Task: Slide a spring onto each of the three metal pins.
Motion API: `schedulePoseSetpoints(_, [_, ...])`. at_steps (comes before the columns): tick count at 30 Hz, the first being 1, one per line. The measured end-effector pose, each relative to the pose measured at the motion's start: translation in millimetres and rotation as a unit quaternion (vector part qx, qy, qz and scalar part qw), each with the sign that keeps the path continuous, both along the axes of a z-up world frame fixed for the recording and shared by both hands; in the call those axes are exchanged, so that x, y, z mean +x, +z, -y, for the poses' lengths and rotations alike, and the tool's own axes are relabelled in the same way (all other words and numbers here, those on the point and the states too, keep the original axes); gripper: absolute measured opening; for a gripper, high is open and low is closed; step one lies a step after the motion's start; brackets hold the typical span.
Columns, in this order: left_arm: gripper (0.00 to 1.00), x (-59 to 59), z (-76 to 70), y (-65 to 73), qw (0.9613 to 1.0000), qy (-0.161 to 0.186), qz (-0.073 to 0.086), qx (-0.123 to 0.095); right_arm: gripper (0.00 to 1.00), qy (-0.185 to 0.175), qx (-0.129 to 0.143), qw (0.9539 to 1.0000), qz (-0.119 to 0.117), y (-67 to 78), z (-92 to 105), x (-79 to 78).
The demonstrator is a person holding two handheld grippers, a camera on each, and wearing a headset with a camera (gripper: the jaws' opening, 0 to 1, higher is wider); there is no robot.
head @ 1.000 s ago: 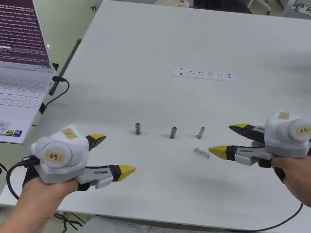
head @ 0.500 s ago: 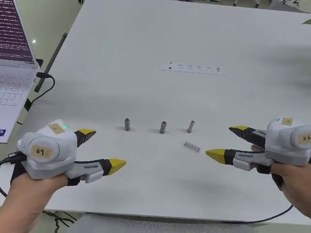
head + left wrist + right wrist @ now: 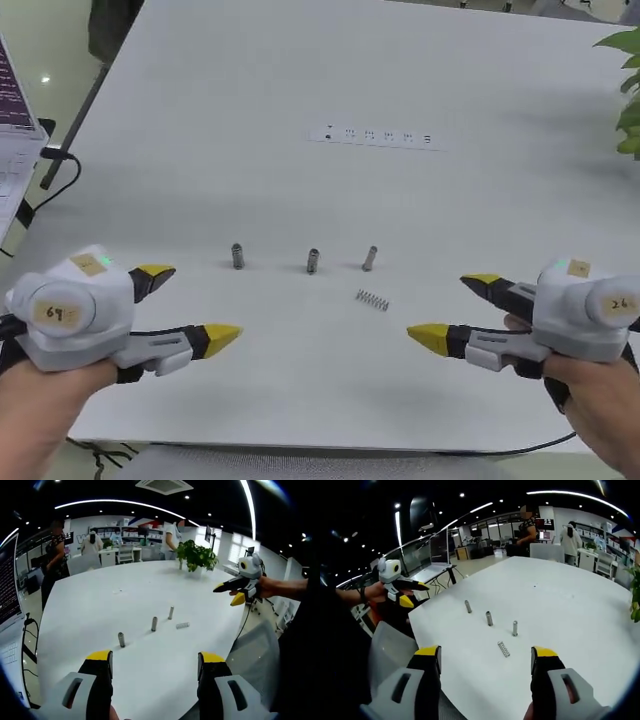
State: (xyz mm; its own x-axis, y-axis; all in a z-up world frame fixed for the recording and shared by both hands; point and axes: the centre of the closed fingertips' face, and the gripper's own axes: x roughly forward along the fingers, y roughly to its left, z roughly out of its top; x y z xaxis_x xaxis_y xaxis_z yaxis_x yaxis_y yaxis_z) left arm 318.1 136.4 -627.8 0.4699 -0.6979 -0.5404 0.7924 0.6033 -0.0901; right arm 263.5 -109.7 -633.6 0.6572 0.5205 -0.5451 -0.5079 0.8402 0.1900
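Currently, two of the three metal pins standing toward the worktop near edge appear sleeved, one spring lies loose beside the bare right-end pin, and left gripper and right gripper hover empty, fingers spread.

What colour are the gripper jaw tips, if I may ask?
Yellow on both left gripper and right gripper; clearest in the head view.

white workbench, power strip lying flat on it, laptop at left edge, leafy plant
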Motion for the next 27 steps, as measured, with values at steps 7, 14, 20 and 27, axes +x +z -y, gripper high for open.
schedulePoseSetpoints(7, [0.65, 1.5, 12.5, 1.5, 1.0000, -0.006, 0.001, 0.001, 0.73, -0.003, 0.001, 1.0000, -0.004, -4.8, 3.4, -10.4])
schedulePoseSetpoints(14, [0.65, 0.9, 23.3, 2.2, 0.9998, -0.021, 0.002, 0.003, 0.74, -0.005, -0.001, 1.0000, -0.007, -6.4, 7.0, -13.2])
schedulePoseSetpoints(20, [0.65, 0.7, 32.1, 2.2, 0.9994, -0.034, 0.003, 0.004, 0.74, -0.009, 0.002, 0.9999, -0.005, -4.7, 9.6, -12.8])
schedulePoseSetpoints(27, [0.65, -1.2, 44.0, 1.8, 0.9984, -0.056, 0.004, 0.008, 0.73, -0.004, 0.006, 1.0000, -0.003, -2.8, 5.2, -12.1])
